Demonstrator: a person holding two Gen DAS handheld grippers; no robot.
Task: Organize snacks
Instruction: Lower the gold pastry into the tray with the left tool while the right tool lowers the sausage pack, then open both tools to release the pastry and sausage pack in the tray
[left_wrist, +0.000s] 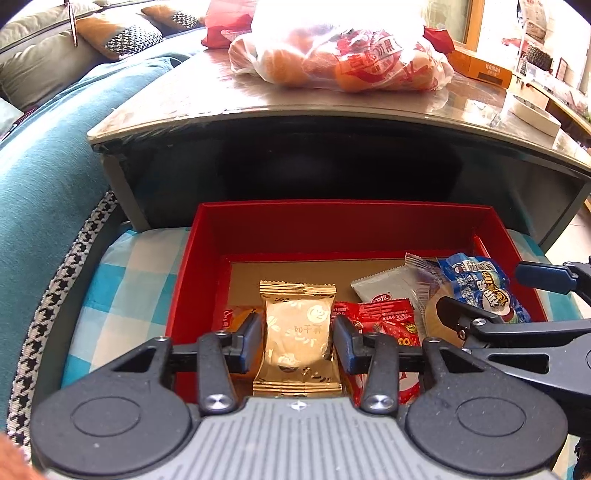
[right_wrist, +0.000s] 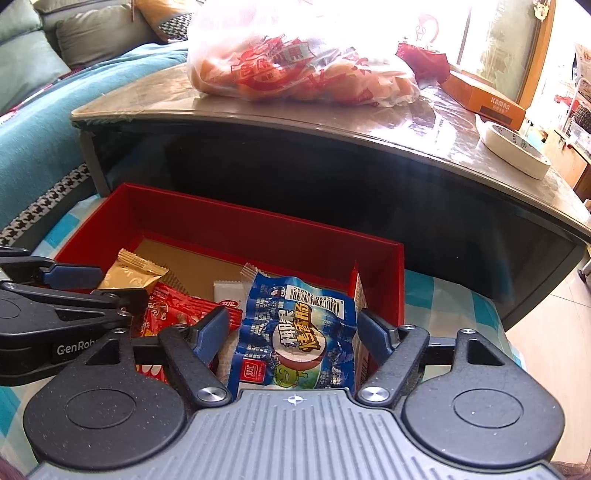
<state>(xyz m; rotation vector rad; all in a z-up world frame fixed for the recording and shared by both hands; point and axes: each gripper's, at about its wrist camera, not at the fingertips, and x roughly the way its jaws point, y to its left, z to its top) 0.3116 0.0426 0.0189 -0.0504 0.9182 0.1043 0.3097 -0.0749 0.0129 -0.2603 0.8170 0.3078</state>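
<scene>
Inside the red box (left_wrist: 207, 258), left to right: an orange packet (left_wrist: 236, 319) by the left wall, mostly hidden; a gold packet (left_wrist: 297, 332) upright at centre; a red packet (left_wrist: 388, 319) just beside it; a white packet (left_wrist: 388, 286) further back; a blue packet (right_wrist: 295, 332) against the right wall. Left tongs (left_wrist: 297, 341) flank the gold packet, narrowly parted, pads (left_wrist: 253, 338) near its sides; whether they grip it cannot be told. Right tongs (right_wrist: 291, 330) stand wide around the blue packet, not touching. Beyond the box, the counter (left_wrist: 184, 107) bears a clear bag of oranges (left_wrist: 332, 51), an orange carton (right_wrist: 484, 96) and a white dish (right_wrist: 517, 147). Beneath the box lies a blue checked cloth (left_wrist: 140, 266).
</scene>
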